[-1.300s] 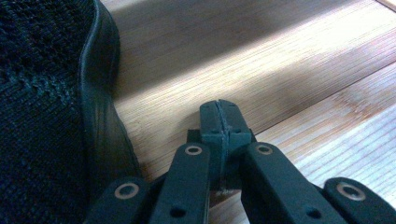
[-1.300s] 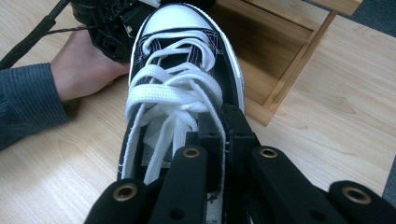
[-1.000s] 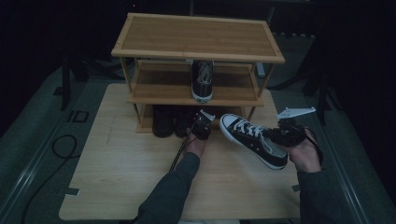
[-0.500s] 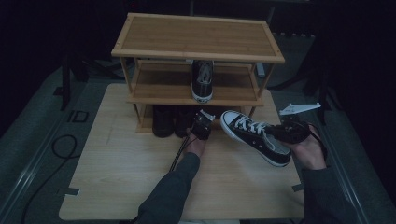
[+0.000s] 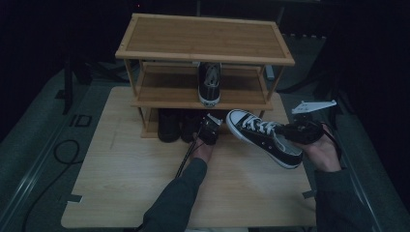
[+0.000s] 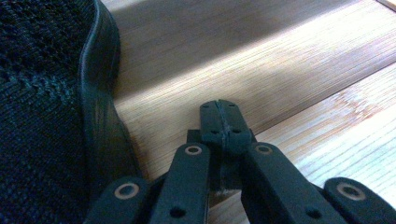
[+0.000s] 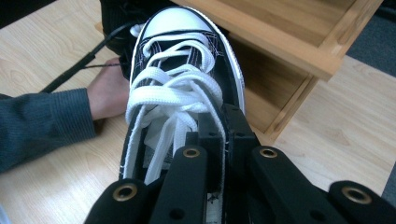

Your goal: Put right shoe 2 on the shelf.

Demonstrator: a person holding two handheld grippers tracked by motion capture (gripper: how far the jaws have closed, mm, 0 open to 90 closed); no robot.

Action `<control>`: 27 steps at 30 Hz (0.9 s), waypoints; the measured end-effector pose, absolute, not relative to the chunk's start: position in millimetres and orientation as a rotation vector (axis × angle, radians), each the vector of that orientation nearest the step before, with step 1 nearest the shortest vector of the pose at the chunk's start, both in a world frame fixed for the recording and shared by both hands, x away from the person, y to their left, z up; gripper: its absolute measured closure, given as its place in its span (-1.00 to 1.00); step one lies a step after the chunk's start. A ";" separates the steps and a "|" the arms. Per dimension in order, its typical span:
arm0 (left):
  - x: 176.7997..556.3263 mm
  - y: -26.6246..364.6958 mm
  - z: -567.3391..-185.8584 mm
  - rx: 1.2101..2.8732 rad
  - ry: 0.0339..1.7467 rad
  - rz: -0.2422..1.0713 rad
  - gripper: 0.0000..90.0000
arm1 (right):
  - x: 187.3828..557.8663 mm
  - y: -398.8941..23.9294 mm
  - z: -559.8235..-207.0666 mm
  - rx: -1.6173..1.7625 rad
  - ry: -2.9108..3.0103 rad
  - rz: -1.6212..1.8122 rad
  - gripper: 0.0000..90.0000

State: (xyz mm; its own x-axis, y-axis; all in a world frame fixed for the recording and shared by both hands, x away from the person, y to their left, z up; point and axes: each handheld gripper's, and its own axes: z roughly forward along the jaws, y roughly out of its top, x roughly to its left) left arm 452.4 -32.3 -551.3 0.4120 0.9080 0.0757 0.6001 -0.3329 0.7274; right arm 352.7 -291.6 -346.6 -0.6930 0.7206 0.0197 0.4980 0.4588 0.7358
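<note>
Sneaker (image 5: 263,136), clamped at its collar by right gripper (image 5: 296,131), hangs midair; next, probably slide it onto rack (image 5: 203,99); left gripper (image 6: 223,122) rests closed, empty.

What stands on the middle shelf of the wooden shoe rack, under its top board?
One black canvas sneaker with a white toe cap stands on the wooden shoe rack's middle shelf, toe forward. The top board hides the shelf's back.

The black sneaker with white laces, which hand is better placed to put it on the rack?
Right. The right gripper already grips the sneaker by its collar, toe towards the rack. The left gripper is shut and empty near the bottom shelf.
</note>
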 end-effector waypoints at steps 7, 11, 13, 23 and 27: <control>452.3 -32.2 -551.3 2.055 1.279 0.655 1.00 | 352.6 -288.1 -333.0 1.014 2.400 1.095 0.96; 452.1 -32.3 -551.2 2.053 1.283 0.657 1.00 | 354.3 -286.2 -326.4 1.007 2.387 1.102 0.96; 452.1 -32.4 -551.2 2.048 1.285 0.655 1.00 | 358.2 -283.8 -320.0 1.006 2.372 1.110 0.96; 452.6 -32.2 -551.8 2.051 1.274 0.647 1.00 | 394.9 -269.6 -310.5 1.106 2.266 1.068 0.96; 452.6 -32.2 -551.6 2.053 1.274 0.646 1.00 | 410.0 -259.3 -312.3 1.159 2.226 1.054 0.96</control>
State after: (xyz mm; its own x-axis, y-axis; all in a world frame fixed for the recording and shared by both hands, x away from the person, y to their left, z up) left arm 452.6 -32.2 -551.6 0.4123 0.9078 0.0772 0.5991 -0.3340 0.7277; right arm 410.0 -259.3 -312.3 -0.5666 0.8238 -0.0175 0.5084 0.3662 0.7793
